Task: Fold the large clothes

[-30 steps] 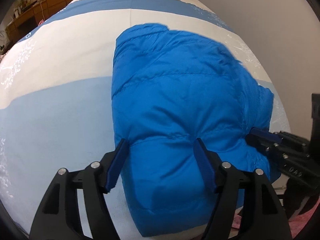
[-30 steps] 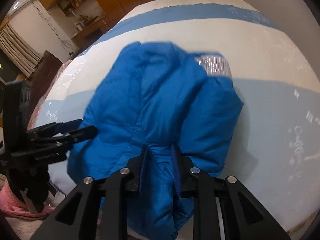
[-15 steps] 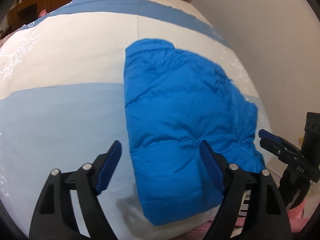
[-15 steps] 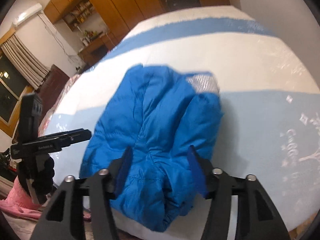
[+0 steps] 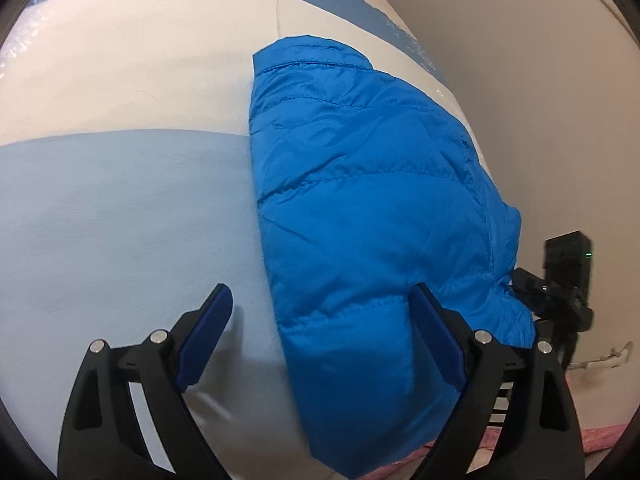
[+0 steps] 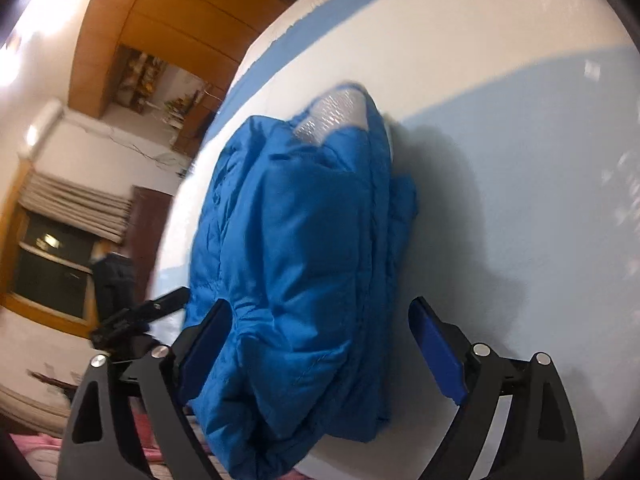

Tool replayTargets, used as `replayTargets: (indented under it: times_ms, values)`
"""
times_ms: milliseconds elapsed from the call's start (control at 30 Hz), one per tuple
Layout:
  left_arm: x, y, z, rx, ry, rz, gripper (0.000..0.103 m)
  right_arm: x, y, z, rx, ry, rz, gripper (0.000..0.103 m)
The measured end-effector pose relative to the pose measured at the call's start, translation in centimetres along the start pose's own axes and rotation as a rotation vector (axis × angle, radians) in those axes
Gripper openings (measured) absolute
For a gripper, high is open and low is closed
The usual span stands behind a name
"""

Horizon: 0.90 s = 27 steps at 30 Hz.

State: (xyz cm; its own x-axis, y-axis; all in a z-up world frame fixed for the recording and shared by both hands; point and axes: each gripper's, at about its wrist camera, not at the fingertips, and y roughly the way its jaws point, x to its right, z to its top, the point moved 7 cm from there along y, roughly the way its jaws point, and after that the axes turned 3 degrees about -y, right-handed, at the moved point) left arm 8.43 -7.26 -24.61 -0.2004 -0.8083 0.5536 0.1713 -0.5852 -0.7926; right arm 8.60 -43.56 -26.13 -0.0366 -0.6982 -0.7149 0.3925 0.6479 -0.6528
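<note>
Jacket [image 5: 360,208] lies released (folded); left tongs [image 5: 320,344] and right tongs [image 6: 320,344] angled down, just opened.

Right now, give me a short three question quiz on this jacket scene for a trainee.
1. True or false: the right gripper is shut on the jacket.
2. The jacket lies on which thing? A) a wooden floor B) the bed C) a chair
3. Fill in: the lining showing at the jacket's far end in the right wrist view is ____ in colour.

Key
1. False. Its jaws have just been opening and now stand wide; the jacket's near end sits between them, unclamped. The left gripper is open too.
2. B. It lies folded into a bundle near the bed's edge.
3. Silver.
</note>
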Motion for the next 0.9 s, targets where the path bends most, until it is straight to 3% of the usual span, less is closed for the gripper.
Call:
replayTargets:
  times_ms: [267, 467, 633, 733, 800, 900]
  values:
    - [0.7, 1.8, 0.6, -0.037, 0.009, -0.061, 0.093, 0.9, 2.2, 0.3, -0.044, 0.005, -0.002, 0.092]
    - [1.4, 4.4, 0.4, -0.102, -0.051, -0.2, 0.099, 1.7, 3.8, 0.4, -0.066, 0.079, 0.103, 0.092]
    - [2.6, 5.1, 0.4, -0.104, -0.025, -0.199, 0.1, 1.5, 5.1, 0.6, -0.078, 0.095, 0.174, 0.09]
    - [3.4, 5.2, 0.9, -0.094, -0.032, -0.201, 0.091, 1.4, 5.5, 0.5, -0.08, 0.106, 0.207, 0.079]
    - [3.8, 4.7, 0.8, -0.082, -0.031, -0.203, 0.08, 1.4, 5.2, 0.4, -0.068, 0.112, 0.225, 0.072]
    - [4.9, 4.1, 0.6, -0.068, -0.012, -0.181, 0.074, 1.2, 4.8, 0.4, -0.054, 0.103, 0.226, 0.062]
